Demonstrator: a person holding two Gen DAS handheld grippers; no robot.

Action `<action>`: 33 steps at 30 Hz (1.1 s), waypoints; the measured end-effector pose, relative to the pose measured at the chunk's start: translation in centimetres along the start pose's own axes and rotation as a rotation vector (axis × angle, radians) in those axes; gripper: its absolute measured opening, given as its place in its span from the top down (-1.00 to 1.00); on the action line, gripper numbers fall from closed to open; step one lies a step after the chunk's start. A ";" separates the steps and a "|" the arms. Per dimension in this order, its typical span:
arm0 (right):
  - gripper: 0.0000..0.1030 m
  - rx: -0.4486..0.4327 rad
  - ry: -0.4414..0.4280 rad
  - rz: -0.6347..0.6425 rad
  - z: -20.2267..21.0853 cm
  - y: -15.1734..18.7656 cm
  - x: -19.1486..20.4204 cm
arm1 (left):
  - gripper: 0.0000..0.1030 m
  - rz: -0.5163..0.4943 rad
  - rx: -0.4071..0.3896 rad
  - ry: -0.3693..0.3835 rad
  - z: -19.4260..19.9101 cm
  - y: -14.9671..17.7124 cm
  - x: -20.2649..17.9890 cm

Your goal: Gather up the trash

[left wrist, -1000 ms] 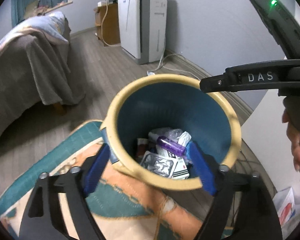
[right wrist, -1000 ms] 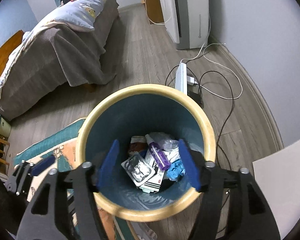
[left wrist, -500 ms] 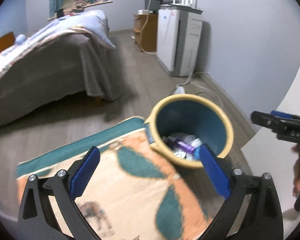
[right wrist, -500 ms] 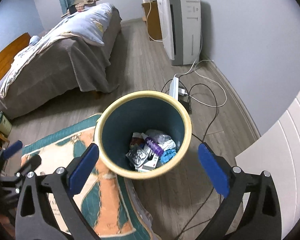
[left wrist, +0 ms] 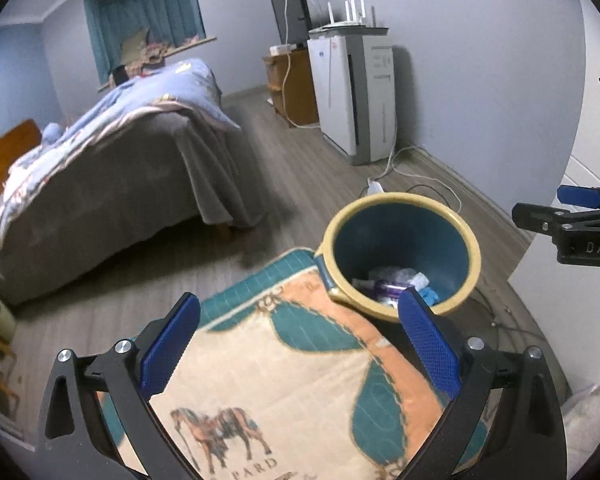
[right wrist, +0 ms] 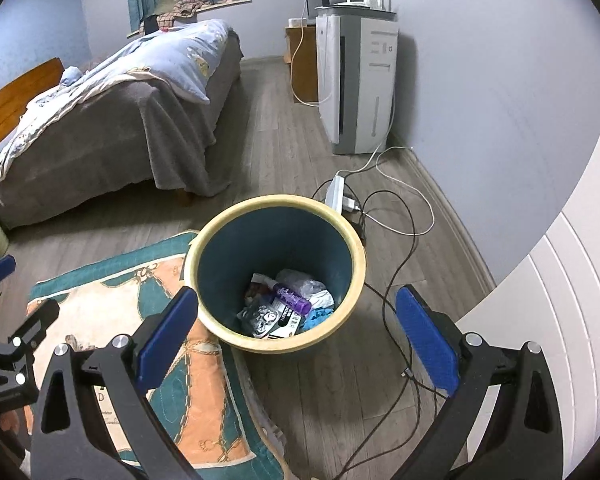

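A blue trash bin with a yellow rim [right wrist: 216,236] stands on the wood floor at the rug's edge; it also shows in the left wrist view [left wrist: 474,248]. Inside lie a purple tube [right wrist: 293,297], a blister pack [right wrist: 262,319], a white box, a blue scrap and crumpled plastic. My right gripper [right wrist: 296,338] is open and empty, held above the bin's near rim. My left gripper [left wrist: 298,346] is open and empty, above the rug to the left of the bin. The right gripper's side shows at the left wrist view's right edge [left wrist: 572,216].
A patterned rug [left wrist: 284,392] with a horse print lies under the left gripper. A bed [right wrist: 112,112] stands at the left. A white appliance [right wrist: 356,80] stands by the wall. A power strip [right wrist: 334,192] and cables [right wrist: 400,248] lie right of the bin.
Both grippers have risen and pulled back from the bin, so it looks smaller and farther. Both sets of jaws have opened wider. The trash stays in the bin.
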State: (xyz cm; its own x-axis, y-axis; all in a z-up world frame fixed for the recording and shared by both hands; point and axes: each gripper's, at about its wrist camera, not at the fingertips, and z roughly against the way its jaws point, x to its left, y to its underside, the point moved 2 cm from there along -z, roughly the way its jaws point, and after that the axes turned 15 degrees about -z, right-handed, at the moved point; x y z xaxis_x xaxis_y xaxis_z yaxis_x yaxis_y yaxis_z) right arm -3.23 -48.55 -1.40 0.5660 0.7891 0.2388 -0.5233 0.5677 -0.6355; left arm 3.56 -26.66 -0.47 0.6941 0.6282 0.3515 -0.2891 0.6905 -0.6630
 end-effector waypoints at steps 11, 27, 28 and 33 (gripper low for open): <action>-0.89 0.011 0.006 0.034 0.0 0.6 0.6 | -0.90 0.066 -0.008 0.062 0.6 0.3 1.0; -0.89 0.022 0.000 0.025 0.0 0.6 0.4 | -0.90 0.067 -0.015 0.072 0.4 0.4 1.0; -0.89 0.023 0.000 0.025 0.0 0.6 0.4 | -0.90 0.069 -0.015 0.073 0.4 0.5 1.0; -0.89 0.024 -0.008 0.020 0.1 0.6 0.3 | -0.90 0.070 -0.008 0.077 0.3 0.6 1.0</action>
State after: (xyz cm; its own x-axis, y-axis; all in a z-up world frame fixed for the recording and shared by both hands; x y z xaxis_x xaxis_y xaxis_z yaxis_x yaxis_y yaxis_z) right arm -3.44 -47.94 -1.66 0.5505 0.8018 0.2323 -0.5495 0.5575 -0.6223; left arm 3.87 -25.53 -0.27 0.7213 0.6448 0.2528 -0.3333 0.6431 -0.6895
